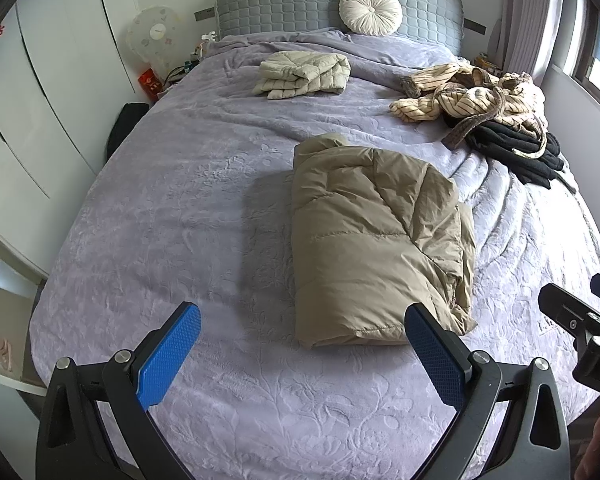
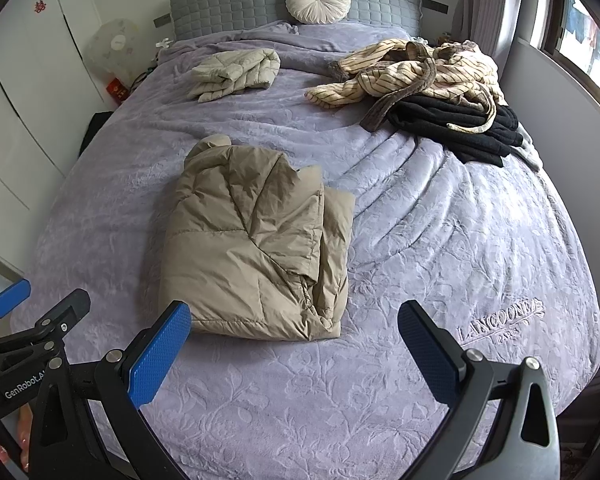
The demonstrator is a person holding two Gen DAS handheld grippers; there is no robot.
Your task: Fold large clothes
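Observation:
A tan puffer jacket [image 1: 376,240] [image 2: 256,240] lies folded into a thick rectangle in the middle of the purple bedspread [image 1: 180,208] [image 2: 440,240]. My left gripper [image 1: 304,356] is open, held above the bed's near end just short of the jacket's near edge, nothing between its blue pads. My right gripper [image 2: 296,354] is also open and empty, just in front of the jacket's near right corner. Each gripper shows at the edge of the other's view.
A folded cream quilted jacket [image 1: 304,74] [image 2: 236,72] lies near the headboard. A heap of striped beige clothing [image 1: 468,92] [image 2: 412,72] on black garments [image 1: 516,148] [image 2: 456,128] sits at the far right. A round cushion [image 1: 370,10] leans on the headboard. White wardrobes [image 1: 40,100] stand left.

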